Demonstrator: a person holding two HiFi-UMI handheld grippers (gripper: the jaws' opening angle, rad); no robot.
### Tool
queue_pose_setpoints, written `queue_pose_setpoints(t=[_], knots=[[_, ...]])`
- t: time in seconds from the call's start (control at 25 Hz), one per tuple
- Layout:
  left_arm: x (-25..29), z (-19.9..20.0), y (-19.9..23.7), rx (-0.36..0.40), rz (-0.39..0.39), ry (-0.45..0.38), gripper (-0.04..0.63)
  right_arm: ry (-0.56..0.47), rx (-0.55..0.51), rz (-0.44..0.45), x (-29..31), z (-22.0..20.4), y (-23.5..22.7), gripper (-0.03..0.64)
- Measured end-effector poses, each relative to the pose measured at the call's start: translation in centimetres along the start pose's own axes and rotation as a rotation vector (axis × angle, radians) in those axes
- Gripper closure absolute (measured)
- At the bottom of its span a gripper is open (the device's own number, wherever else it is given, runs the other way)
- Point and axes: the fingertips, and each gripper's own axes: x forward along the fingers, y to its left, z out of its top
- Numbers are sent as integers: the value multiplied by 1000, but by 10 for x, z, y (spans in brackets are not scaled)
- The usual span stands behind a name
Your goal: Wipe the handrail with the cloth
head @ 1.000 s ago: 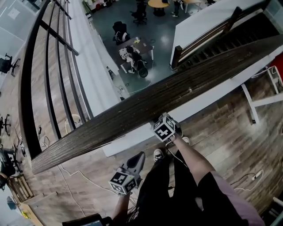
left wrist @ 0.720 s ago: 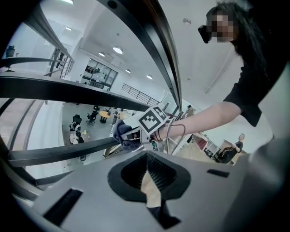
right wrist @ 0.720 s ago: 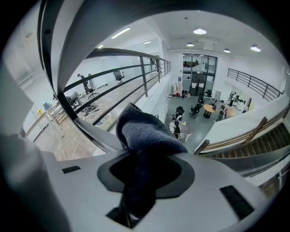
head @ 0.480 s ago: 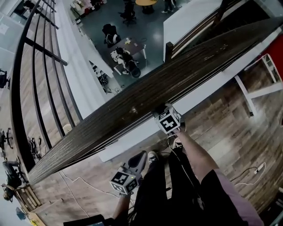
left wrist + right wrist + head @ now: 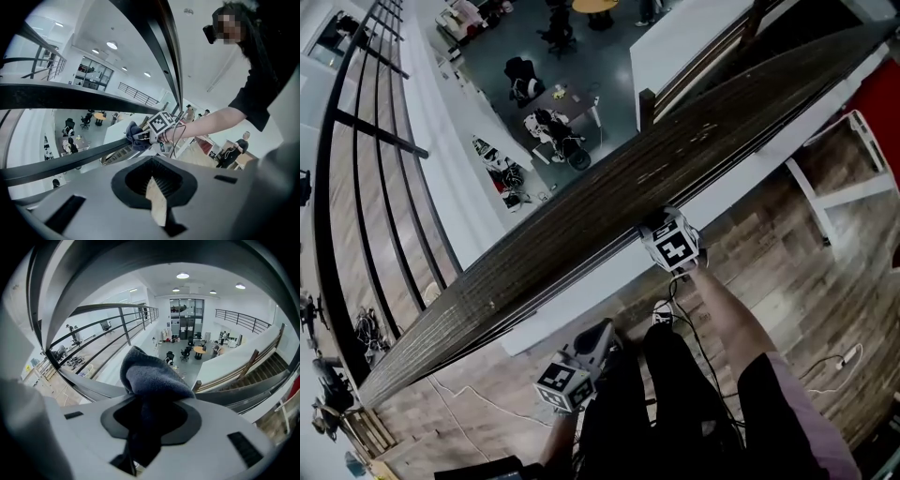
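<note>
The dark wooden handrail (image 5: 581, 220) runs diagonally from lower left to upper right in the head view. My right gripper (image 5: 654, 225) presses against its near edge, marker cube toward me. It is shut on a blue-grey cloth (image 5: 152, 378) that bulges out ahead of the jaws. In the left gripper view that cloth (image 5: 133, 137) rests on a dark rail bar (image 5: 70, 159). My left gripper (image 5: 598, 333) hangs lower, beside my legs and apart from the rail. Its jaws stand together with nothing in them.
Beyond the rail is a drop to a lower floor with desks and chairs (image 5: 553, 127) and a staircase (image 5: 703, 56). A white frame (image 5: 834, 197) stands at right on the wood floor, with cables (image 5: 834, 366) lying near it. Other people (image 5: 239, 147) stand behind.
My right gripper has slid to the right along the handrail with the cloth. The left gripper has stayed in place by my legs.
</note>
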Motion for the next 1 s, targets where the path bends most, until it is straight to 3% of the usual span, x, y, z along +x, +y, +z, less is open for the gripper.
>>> queue_pose_setpoints(t=[0.36,0.6,0.8,1.0], knots=[[65,21,-22,11,-20,23,595,-17,82,-86,-16,-4,-119,508],[82,13,-29,8,-20,48,595,-39,144,-182,-30,-14,-189,508],[80,10,-25,10,-7,61,595,-22,165,-246,-42,-17,-200,508],[83,18,-28,20,-16,41,595,-46,96,-252,-66,-19,-184,508]])
